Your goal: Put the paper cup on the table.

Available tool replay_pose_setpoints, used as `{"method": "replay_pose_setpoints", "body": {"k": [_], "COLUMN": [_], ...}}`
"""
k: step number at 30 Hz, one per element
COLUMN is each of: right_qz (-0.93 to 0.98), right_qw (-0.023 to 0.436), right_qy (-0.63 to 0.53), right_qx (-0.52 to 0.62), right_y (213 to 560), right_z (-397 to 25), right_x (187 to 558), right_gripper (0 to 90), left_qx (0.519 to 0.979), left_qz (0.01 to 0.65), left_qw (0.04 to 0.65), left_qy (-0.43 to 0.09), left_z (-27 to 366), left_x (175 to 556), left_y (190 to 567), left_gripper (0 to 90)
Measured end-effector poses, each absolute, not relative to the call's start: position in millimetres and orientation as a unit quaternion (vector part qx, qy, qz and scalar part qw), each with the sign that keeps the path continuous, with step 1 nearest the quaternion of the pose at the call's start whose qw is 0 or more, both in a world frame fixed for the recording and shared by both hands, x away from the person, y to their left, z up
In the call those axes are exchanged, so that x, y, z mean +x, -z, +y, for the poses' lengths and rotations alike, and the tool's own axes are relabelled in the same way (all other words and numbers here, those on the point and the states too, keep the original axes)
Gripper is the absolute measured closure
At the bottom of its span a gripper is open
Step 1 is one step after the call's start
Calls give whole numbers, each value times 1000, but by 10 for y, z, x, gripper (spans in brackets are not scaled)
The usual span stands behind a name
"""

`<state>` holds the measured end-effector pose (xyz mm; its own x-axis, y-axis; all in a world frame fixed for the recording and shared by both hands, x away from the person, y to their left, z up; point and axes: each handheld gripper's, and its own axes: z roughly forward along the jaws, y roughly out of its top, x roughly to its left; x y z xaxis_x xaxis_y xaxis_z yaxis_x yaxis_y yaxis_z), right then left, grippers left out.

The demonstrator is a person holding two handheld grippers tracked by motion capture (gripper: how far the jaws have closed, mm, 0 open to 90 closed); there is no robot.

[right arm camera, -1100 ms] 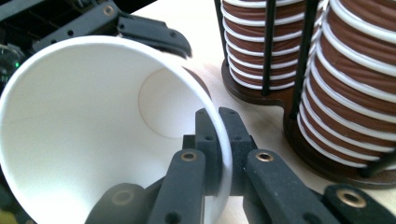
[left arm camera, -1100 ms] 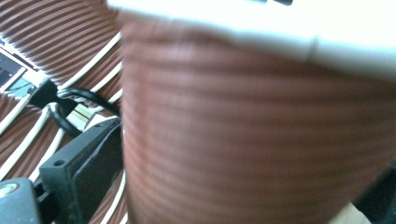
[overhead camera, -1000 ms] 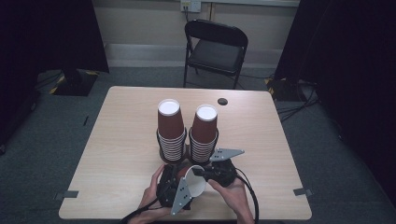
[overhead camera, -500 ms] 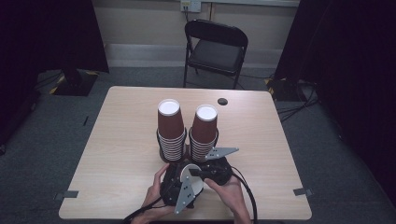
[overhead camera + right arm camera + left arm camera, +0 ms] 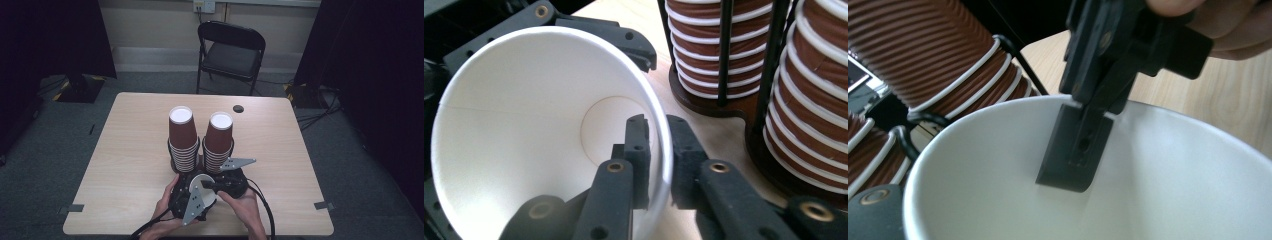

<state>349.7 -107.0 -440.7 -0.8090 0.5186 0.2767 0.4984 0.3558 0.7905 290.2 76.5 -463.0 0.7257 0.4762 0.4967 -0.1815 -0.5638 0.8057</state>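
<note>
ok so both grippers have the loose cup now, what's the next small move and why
Probably lift the cup a little toward the stacks. The right hand-held gripper pinches its rim, one jaw inside and one outside, while the left hand-held gripper grips around its body, so it looks secure.

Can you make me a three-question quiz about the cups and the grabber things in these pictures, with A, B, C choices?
1. Where do the two cup stacks stand?
A. on the chair
B. on the table, just beyond the grippers
C. on the floor

2. What colour is the inside of the loose cup?
A. white
B. blue
C. green

3. What is the right gripper doing to the loose cup?
A. hovering far off
B. lying flat on it
C. pinching its rim, one finger inside and one outside

Answers:
1. B, the high view shows both stacks on the table right past the hands.
2. A, both gripper views show a plain white inside.
3. C, the right gripper view shows the fingers either side of the cup wall.
</note>
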Motion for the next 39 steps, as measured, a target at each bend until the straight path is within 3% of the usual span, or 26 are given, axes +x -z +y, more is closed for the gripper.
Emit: {"method": "replay_pose_setpoints", "body": {"k": [7, 26, 39], "right_qz": [805, 736, 691], "right_qw": [15, 86, 158], "right_qy": [-498, -580, -602], "right_qx": [324, 340, 368], "right_y": [4401, 4346, 4366], "right_z": [-1120, -1339, -1664], "right_x": [3482, 3359, 3248], "right_gripper": [701, 384, 300], "left_qx": [801, 768, 741], "left_qz": [117, 197, 241], "left_qw": [478, 532, 556], "left_qy": [-341, -296, -290], "left_z": [817, 1044, 1308], "left_x": [2933, 3032, 3077], "left_y": [4613, 4597, 4533], "left_gripper": [82, 82, 83]}}
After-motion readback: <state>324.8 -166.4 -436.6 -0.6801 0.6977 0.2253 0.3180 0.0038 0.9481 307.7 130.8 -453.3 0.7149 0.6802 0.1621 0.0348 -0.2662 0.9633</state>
